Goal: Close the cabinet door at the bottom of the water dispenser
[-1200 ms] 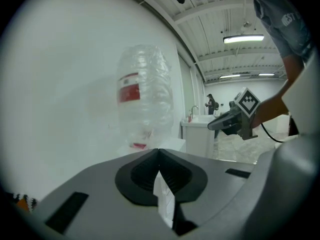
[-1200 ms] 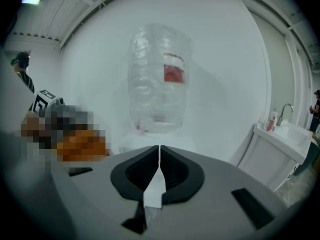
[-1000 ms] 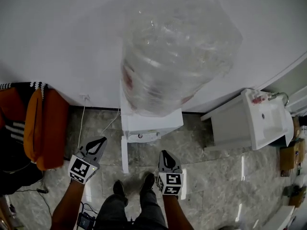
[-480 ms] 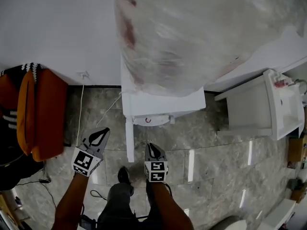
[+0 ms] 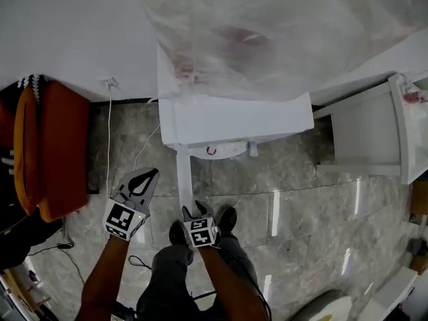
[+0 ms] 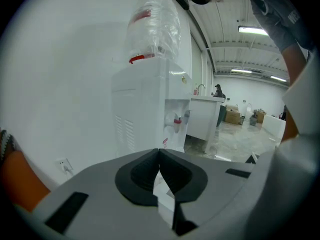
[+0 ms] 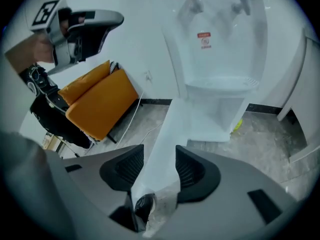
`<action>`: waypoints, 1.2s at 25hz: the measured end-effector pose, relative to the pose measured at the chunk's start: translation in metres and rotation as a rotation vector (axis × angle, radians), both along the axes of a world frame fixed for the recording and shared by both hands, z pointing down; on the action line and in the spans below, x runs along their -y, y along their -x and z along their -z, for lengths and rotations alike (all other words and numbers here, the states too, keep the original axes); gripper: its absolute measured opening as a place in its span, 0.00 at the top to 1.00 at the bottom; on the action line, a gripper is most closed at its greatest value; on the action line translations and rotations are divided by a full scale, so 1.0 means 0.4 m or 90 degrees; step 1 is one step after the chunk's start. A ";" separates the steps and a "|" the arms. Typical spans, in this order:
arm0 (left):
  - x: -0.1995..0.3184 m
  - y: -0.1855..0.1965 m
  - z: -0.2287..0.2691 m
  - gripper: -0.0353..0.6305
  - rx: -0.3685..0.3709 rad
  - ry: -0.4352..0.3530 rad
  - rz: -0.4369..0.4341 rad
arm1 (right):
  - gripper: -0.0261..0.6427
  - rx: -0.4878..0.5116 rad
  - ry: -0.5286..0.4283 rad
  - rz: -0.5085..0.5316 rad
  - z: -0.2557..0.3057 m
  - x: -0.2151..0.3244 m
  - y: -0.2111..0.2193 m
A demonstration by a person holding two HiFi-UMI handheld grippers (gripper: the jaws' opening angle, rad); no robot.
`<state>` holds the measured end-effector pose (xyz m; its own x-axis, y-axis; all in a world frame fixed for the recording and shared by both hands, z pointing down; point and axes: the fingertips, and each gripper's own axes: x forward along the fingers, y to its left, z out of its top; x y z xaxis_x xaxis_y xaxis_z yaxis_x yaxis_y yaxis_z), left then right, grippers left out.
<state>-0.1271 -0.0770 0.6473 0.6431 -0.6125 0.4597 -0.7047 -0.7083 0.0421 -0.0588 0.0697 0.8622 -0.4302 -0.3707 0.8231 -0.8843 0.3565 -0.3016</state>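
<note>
Left to right: an orange seat (image 5: 60,152) stands by the wall. Your left gripper (image 5: 148,176) has its fingers closed on nothing and sits just left of the cabinet door (image 5: 183,176). The door stands open, edge-on to you, jutting from the foot of the water dispenser (image 5: 234,119). Your right gripper (image 7: 159,159) has its fingers opening, with the door's free edge between them, apparently unpressed. The step in hand is probably making contact with the door. Next, bear on the door's face and swing it flush to the dispenser.

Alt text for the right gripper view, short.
The right gripper is opening its jaws around the edge of the white cabinet door, which stands open at the base of the water dispenser. The left gripper shows upper left, above an orange cushion.
</note>
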 end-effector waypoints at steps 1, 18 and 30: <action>0.000 -0.001 -0.011 0.92 -0.001 0.001 0.002 | 0.63 -0.011 0.014 0.009 -0.023 -0.019 0.011; 0.010 -0.025 -0.095 0.92 -0.008 0.017 0.018 | 0.48 -0.175 0.041 -0.001 -0.147 -0.095 -0.178; 0.032 -0.101 -0.131 0.92 0.003 0.032 0.016 | 0.76 -0.238 -0.030 -0.167 -0.159 0.212 -0.563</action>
